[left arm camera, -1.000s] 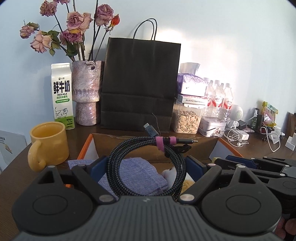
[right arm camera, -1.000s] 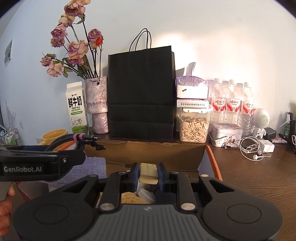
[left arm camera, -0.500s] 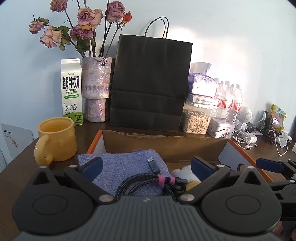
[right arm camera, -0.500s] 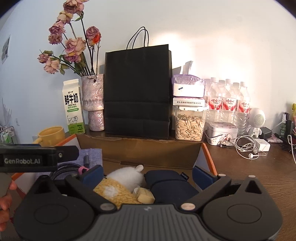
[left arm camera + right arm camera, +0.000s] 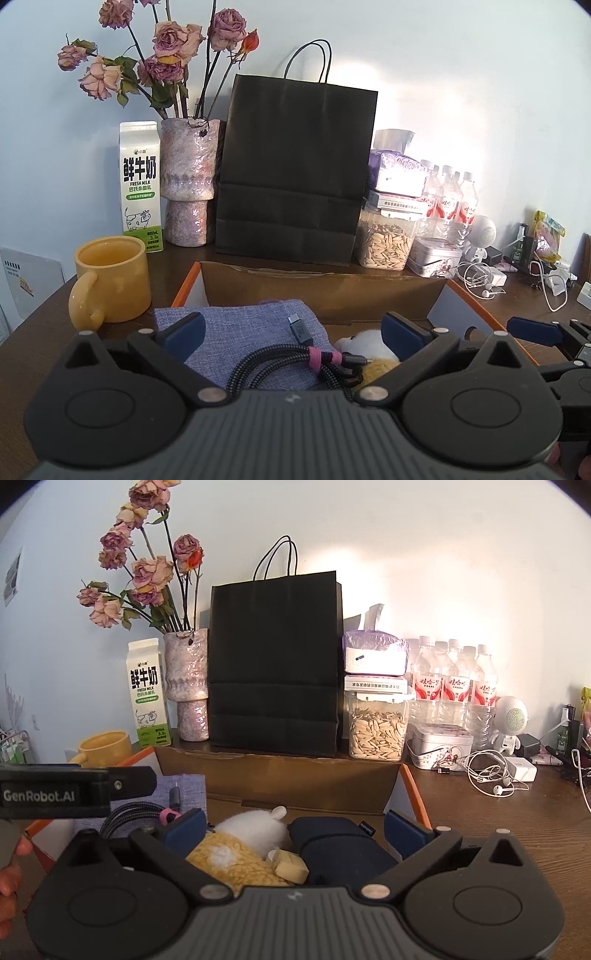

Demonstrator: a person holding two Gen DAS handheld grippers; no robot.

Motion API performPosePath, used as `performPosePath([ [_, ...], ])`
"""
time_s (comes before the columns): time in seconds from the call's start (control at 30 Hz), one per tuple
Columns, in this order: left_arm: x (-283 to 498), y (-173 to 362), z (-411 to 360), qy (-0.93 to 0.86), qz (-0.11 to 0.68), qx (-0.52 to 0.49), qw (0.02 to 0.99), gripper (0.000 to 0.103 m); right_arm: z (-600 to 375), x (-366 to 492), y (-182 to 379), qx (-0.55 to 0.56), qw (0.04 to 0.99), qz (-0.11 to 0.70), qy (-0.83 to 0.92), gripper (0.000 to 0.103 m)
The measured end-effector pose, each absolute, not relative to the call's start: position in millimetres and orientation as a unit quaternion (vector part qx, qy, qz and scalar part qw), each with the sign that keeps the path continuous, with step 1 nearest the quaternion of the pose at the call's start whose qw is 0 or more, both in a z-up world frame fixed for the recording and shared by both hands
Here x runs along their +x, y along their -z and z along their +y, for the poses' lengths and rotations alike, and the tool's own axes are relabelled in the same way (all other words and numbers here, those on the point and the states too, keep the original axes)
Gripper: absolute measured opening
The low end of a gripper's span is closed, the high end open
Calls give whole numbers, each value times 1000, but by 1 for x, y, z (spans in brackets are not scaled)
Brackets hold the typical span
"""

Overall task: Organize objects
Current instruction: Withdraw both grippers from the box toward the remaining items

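An open cardboard box point(image 5: 325, 291) with orange-edged flaps sits in front of me. Inside, a coiled black braided cable point(image 5: 280, 363) with a pink tie lies on a blue-grey fabric pouch point(image 5: 240, 325). My left gripper point(image 5: 291, 330) is open above the cable and holds nothing. In the right wrist view the box point(image 5: 280, 779) also holds a white and yellow plush toy point(image 5: 240, 842), a small cream object point(image 5: 290, 867) and a dark navy pouch point(image 5: 340, 845). My right gripper point(image 5: 293, 827) is open and empty above the plush toy. The cable point(image 5: 133, 812) shows at the left there.
Behind the box stand a black paper bag point(image 5: 295, 177), a vase of dried roses point(image 5: 186, 181), a milk carton point(image 5: 140, 184), a seed container point(image 5: 386, 243) and water bottles point(image 5: 454, 686). A yellow mug point(image 5: 110, 277) is left of the box. White earphones point(image 5: 491, 775) lie right.
My left gripper opened and let the coiled cable down onto the blue-grey pouch in the box. My right gripper opened, released the small cream object beside the plush toy, and drew back.
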State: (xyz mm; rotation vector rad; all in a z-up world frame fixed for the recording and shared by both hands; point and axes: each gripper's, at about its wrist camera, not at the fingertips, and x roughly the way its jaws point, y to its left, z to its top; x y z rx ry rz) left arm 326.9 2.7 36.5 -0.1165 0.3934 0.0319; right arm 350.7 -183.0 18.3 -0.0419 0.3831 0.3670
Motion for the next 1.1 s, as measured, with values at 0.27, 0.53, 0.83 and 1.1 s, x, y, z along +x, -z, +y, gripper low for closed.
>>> performPosePath([
  [0.27,305,-41,3,-15,169,-61,984,103,-189,333,-21,-19,968,176,-177,103],
  [0.53,275,-33,5,-22,170,-64,983,103,-196,305,-18,-23,969,173,-176,103],
  [0.83,235,-32,9,-18,178,-66,982,103,-198,261,-13,-41,962,190,-191,103],
  [1.1,204,-21,16,-19,216,-55,975,103,-209,235,-2,-13,949,229,-217,103],
])
